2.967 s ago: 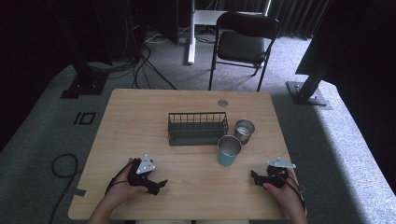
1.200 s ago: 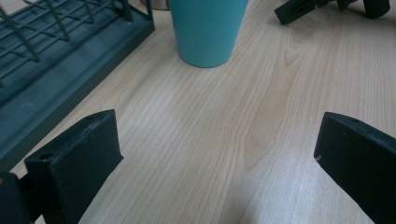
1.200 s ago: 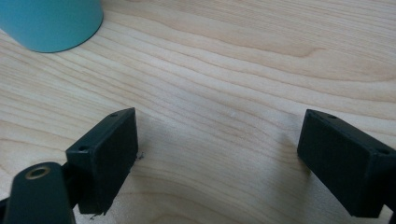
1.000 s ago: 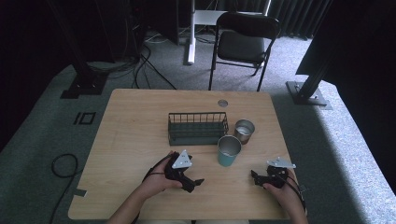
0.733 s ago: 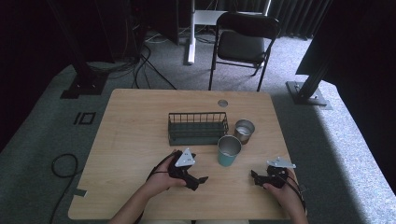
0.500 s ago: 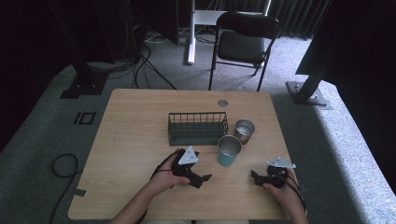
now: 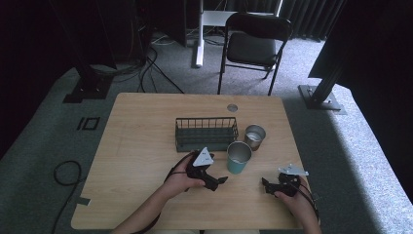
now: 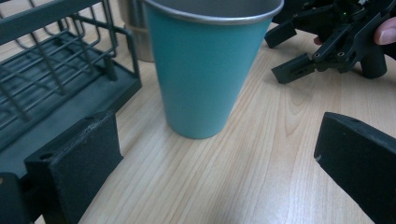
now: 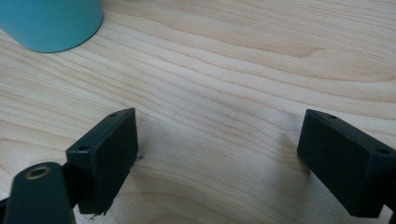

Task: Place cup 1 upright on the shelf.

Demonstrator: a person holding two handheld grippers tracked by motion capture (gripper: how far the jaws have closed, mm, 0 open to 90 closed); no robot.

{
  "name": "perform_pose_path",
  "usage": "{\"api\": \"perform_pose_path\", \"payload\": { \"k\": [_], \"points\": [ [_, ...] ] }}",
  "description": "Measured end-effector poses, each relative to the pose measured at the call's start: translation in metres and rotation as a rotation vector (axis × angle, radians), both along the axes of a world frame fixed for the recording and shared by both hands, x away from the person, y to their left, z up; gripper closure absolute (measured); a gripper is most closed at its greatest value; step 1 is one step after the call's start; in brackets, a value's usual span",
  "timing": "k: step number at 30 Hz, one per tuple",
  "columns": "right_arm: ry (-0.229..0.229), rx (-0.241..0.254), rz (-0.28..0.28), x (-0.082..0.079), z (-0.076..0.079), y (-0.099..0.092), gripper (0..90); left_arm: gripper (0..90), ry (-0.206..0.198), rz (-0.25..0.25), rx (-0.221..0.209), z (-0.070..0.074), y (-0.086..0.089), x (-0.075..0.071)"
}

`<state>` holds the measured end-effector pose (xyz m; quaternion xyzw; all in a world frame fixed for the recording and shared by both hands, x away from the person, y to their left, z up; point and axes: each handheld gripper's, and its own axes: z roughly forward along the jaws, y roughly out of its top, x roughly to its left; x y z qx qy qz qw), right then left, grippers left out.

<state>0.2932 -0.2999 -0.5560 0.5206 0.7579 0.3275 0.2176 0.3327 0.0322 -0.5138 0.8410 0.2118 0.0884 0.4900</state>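
Reaching toward the teal cup [image 7: 238, 157], the left gripper [image 7: 217, 181] sits low over the table [image 7: 141, 146] with its jaws spread wide and nothing between them. In the left gripper view the cup [image 8: 208, 65] stands upright straight ahead of the jaws, close but not touching, lined up with the gap. A wire basket [image 8: 56, 79] is off to the jaws' left, just beside the cup, and a steel cup [image 7: 254, 136] stands right behind the teal one.

The right gripper [image 7: 267, 184] rests near the table edge, held in the person's hand, well apart from the cup, pointing toward the left gripper. Its jaws are spread too, with only bare wood between them; in its own view the cup's base [image 9: 49, 23] sits ahead and off to the left.
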Motion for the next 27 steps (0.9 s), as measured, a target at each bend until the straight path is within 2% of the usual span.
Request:
{"api": "perform_pose_path", "payload": {
  "k": [8,15,17,18,21,27],
  "points": [
    [0.0,0.0,0.0,0.0,0.0,0.0,12.1,1.0,-0.008,-0.003,-0.001,0.002,-0.017,0.005],
    [0.0,0.0,0.0,0.0,0.0,0.0,12.1,1.0,-0.013,0.012,-0.02,0.0,-0.027,0.007],
    [0.0,0.0,0.0,0.0,0.0,0.0,12.1,1.0,-0.027,0.021,-0.013,0.0,-0.029,0.009],
    [0.0,0.0,0.0,0.0,0.0,0.0,12.0,1.0,-0.019,0.022,-0.019,0.0,-0.03,0.01],
    [0.0,0.0,0.0,0.0,0.0,0.0,12.1,1.0,-0.029,0.028,-0.032,0.001,-0.034,0.012],
    [0.0,0.0,0.0,0.0,0.0,0.0,12.0,1.0,-0.021,0.034,-0.03,-0.002,-0.042,0.017]
  ]
}}
